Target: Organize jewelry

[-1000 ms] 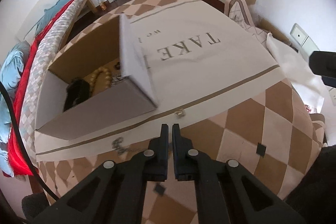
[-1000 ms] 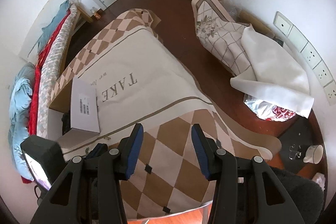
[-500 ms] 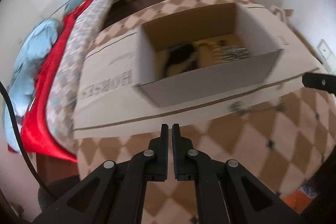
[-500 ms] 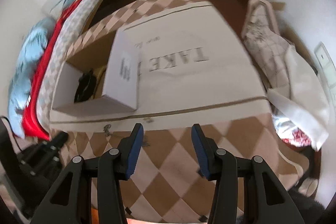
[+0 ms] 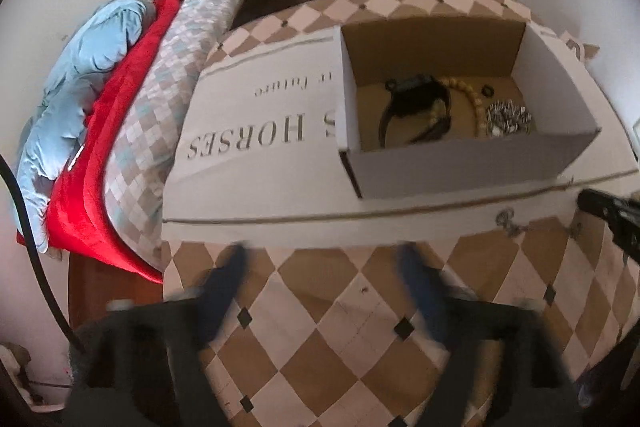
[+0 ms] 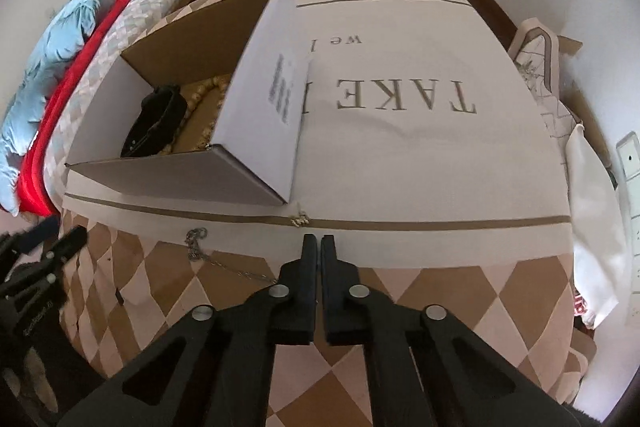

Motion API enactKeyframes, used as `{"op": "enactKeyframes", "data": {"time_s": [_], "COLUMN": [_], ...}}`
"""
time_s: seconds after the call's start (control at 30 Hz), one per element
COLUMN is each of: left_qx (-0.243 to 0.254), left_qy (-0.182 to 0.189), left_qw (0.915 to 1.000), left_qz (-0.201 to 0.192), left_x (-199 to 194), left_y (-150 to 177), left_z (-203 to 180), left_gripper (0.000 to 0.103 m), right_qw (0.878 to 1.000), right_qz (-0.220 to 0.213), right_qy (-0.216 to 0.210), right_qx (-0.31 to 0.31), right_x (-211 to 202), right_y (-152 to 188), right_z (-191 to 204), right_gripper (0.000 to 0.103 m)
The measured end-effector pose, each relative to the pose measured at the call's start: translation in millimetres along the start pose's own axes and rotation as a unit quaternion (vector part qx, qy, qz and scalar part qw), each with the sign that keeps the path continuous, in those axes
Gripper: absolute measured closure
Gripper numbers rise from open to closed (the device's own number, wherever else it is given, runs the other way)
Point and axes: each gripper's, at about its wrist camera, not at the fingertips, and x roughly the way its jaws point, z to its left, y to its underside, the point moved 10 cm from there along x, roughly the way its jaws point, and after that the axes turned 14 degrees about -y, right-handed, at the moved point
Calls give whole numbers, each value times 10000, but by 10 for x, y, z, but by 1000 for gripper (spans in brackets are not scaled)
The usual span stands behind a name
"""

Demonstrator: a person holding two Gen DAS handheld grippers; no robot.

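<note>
An open white cardboard box stands on the checked tablecloth. It holds a black strap, a string of wooden beads and a silver chain heap. A silver chain and a small gold piece lie on the cloth in front of the box. My left gripper is open, blurred, low over the cloth left of the chain. My right gripper is shut and empty, just short of the gold piece.
A bed with red and blue bedding runs along the table's left side. A chair draped with white cloth stands to the right. The cloth's printed white panel lies right of the box.
My left gripper has opened from shut and swung left. My right gripper has shut from open and come down toward the gold piece.
</note>
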Motion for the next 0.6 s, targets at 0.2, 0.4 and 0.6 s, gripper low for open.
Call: {"op": "enactKeyframes", "data": {"time_s": [0.2,0.4,0.6], "left_qx": [128,584,1051], "left_qy": [160,707,964], "left_qw": [9996,9956,9896], "left_qz": [-182,-198,-170], "left_x": [-179,-398,-460], "left_y": [-167,-186,-55], "left_z": [-310,-1010,-1629], "left_gripper": [20,20,21], "right_qw": [9984,9935,9898], "right_qz": [-323,-322,-376], "right_qy": [-198,-226,-74], "right_qx": [420,1066,1372], "right_x": [-292,-511,-668], "right_y": [-66,-19,66], "right_z": [-223,-604,-909], "right_gripper": [102,101,92]}}
